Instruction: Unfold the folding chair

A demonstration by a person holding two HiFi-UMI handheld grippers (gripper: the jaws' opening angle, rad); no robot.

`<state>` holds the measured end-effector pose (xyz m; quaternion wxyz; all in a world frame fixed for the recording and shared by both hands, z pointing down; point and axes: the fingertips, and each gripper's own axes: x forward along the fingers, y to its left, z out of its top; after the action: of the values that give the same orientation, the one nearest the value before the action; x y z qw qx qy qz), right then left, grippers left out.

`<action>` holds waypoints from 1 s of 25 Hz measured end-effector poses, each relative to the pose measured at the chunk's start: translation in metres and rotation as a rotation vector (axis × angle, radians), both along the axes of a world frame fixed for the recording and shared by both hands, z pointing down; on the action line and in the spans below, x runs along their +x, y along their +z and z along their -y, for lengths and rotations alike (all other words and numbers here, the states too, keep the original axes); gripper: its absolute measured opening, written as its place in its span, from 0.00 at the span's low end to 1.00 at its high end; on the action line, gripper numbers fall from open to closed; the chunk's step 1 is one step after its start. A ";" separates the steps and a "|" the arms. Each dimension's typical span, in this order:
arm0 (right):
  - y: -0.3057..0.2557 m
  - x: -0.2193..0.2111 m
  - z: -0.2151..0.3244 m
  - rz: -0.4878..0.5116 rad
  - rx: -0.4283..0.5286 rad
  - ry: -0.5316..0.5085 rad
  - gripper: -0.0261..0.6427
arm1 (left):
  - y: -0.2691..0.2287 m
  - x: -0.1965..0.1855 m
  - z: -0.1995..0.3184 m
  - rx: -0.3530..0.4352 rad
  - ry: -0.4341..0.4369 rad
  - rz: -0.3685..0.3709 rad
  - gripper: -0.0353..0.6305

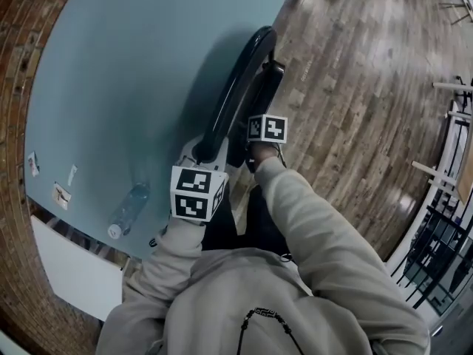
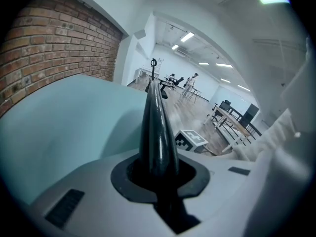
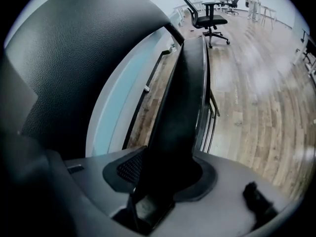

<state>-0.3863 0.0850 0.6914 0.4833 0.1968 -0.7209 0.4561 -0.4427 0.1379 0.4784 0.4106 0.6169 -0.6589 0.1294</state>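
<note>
Head view: folding chair (image 1: 240,80) stands folded; left tool (image 2: 158,174) closing on its top rim, right tool (image 3: 160,174) closing round its seat; unfolding not begun.

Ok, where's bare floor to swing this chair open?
Free: the wooden floor right of the chair, out to the metal frames. Crowded: the left, where the chair leans on the blue wall, with a bottle on that side.

The black folding chair (image 1: 240,87) stands folded flat on the wooden floor (image 1: 355,102), edge-on beside the pale blue wall (image 1: 133,72) — its glossy curved backrest (image 2: 157,132) running from centre toward 1 o'clock — seat panel (image 3: 185,107) closed at its 3 o'clock.
</note>
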 end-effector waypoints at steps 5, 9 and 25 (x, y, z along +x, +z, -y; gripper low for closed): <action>-0.003 0.046 0.009 0.013 -0.081 -0.051 0.29 | -0.002 0.018 0.006 0.011 0.003 -0.012 0.15; 0.002 0.113 0.023 0.020 -0.155 -0.131 0.29 | 0.014 0.037 -0.008 -0.030 -0.012 -0.057 0.15; 0.050 0.344 0.131 0.394 -0.272 -0.143 0.29 | 0.082 0.142 0.016 -0.108 0.000 -0.197 0.17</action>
<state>-0.0418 -0.0457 0.7415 0.3863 -0.0144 -0.7452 0.5434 -0.3006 0.1215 0.5602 0.5062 0.6036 -0.6073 0.1034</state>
